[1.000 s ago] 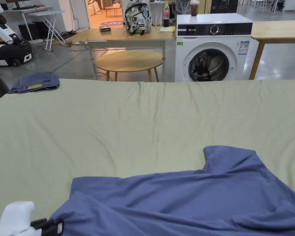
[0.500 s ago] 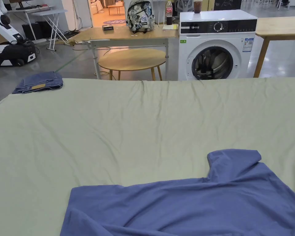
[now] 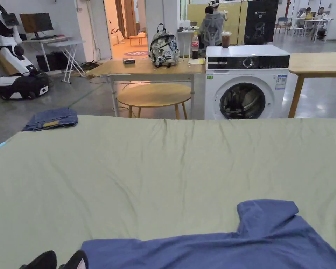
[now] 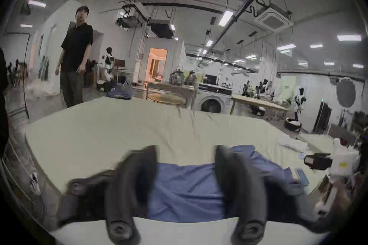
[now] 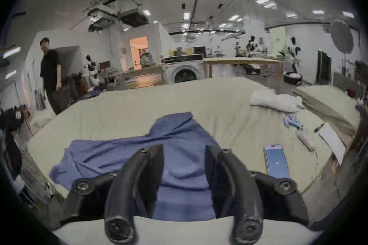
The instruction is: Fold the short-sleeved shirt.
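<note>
The blue shirt (image 3: 233, 245) lies rumpled at the bench's (image 3: 163, 168) near edge; it looks light, limp, likely to sag. Both the left claw (image 4: 185, 175) and right claw (image 5: 184, 169) hang released over it; I'd pinch hem corners or shoulder seams.

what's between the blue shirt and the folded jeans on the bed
Only bare green sheet lies between the shirt and the jeans, in the head view.

Around your desk: a busy workshop.

Ahead of you stands a white washing machine (image 3: 247, 82) with a cup (image 3: 225, 39) on top, beside a wooden table (image 3: 146, 67) carrying a backpack (image 3: 164, 49) and bottle (image 3: 195, 46). Folded jeans (image 3: 51, 119) lie on your desk's (image 3: 156, 168) far left corner; a phone (image 5: 276, 161) rests to your right.
</note>
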The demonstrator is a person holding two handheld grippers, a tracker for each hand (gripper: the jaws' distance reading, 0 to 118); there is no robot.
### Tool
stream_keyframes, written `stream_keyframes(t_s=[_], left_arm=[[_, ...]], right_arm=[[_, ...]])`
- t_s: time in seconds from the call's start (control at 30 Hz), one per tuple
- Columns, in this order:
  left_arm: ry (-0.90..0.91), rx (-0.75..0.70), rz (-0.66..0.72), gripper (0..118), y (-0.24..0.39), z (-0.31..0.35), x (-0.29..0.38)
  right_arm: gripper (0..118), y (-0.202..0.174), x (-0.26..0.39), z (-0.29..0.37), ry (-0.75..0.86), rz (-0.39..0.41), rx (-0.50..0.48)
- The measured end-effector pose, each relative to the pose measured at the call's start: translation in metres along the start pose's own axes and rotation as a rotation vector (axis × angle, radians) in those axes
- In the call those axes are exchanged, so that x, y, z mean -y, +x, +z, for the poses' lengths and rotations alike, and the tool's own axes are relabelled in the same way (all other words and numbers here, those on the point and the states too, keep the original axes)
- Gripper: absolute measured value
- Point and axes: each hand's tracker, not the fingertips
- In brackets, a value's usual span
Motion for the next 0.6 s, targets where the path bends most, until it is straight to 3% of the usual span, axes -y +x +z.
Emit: stream_keyframes(t_s=[0.03,0.07,0.1,0.17,0.27,0.53,0.57,0.6], left_arm=[[-0.004,0.002,0.003,16,0.000,-0.002,0.000],[-0.023,0.018,0.016,0,-0.002,-0.005,-0.001],[-0.025,0.028,0.025,0,-0.003,-0.006,0.001],[-0.075,0.004,-0.001,0,-0.002,-0.009,0.005],[-0.081,0.000,-0.024,0,-0.004,-0.008,0.005],[-0.155,0.030,-0.021,0,-0.025,-0.053,-0.010],[-0.197,0.037,-0.021,5,-0.034,-0.071,-0.014],[-0.241,0.040,0.005,29,-0.045,-0.090,-0.015]], right_arm=[[28,-0.004,-0.001,-0.001,-0.002,0.014,-0.010],[15,-0.007,-0.001,-0.003,0.002,0.035,-0.036],[0,-0.010,-0.003,-0.005,-0.013,0.050,-0.058],[0,-0.016,-0.002,-0.005,-0.015,0.069,-0.043],[0,-0.013,-0.007,-0.001,0.010,0.011,-0.109],[0,-0.002,-0.010,-0.004,0.022,-0.023,-0.128],[0,0.001,-0.009,-0.006,0.016,-0.032,-0.131],[0,0.003,-0.006,-0.007,0.008,-0.043,-0.134]])
